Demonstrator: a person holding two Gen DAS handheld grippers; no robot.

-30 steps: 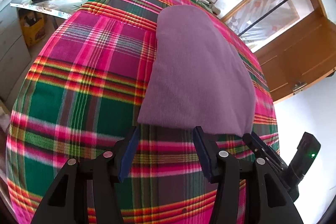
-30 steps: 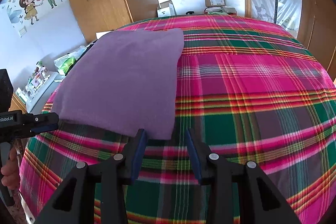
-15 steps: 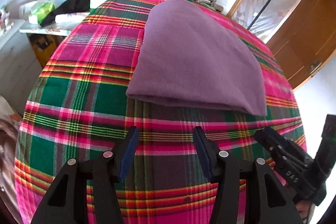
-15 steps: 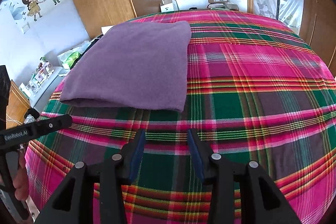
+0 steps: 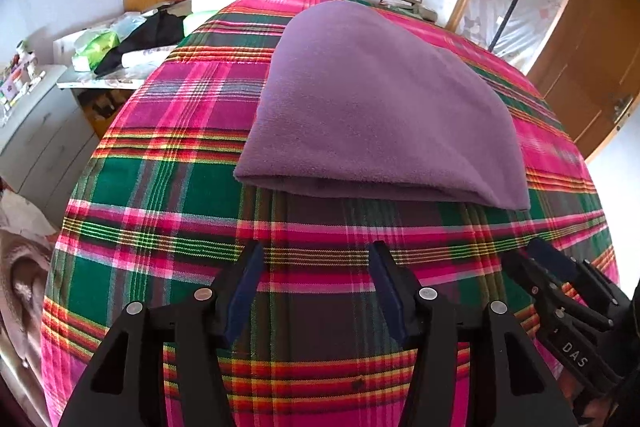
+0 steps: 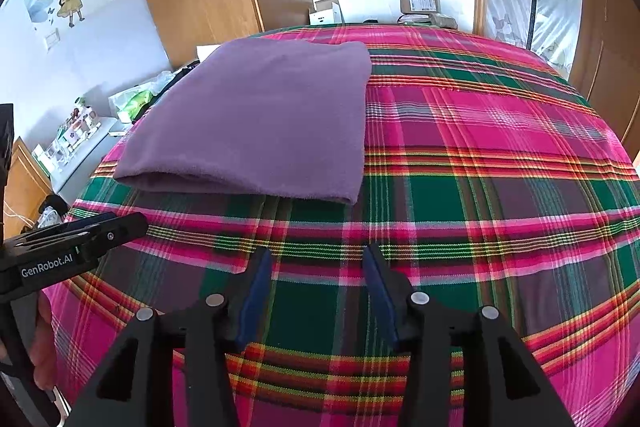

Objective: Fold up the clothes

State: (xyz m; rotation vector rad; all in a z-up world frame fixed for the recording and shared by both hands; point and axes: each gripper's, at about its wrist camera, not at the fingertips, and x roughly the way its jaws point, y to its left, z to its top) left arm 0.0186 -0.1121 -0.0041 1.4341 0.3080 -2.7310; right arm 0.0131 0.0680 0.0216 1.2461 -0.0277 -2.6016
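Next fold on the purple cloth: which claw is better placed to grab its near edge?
Probably left. The left claw faces the purple cloth squarely, near edge just ahead. The right claw, jaws opening and empty, points at bare plaid blanket beside its corner.

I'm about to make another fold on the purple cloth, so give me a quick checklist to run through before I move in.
1. Purple cloth lies flat on the plaid bedspread: ok.
2. Near edge looks doubled over, layers lined up: ok.
3. Left gripper empty, jaws apart: ok.
4. Right gripper empty, jaws opening: ok.
5. Both grippers are short of the cloth, not touching it: ok.
6. Far edge of the cloth even: cannot tell.
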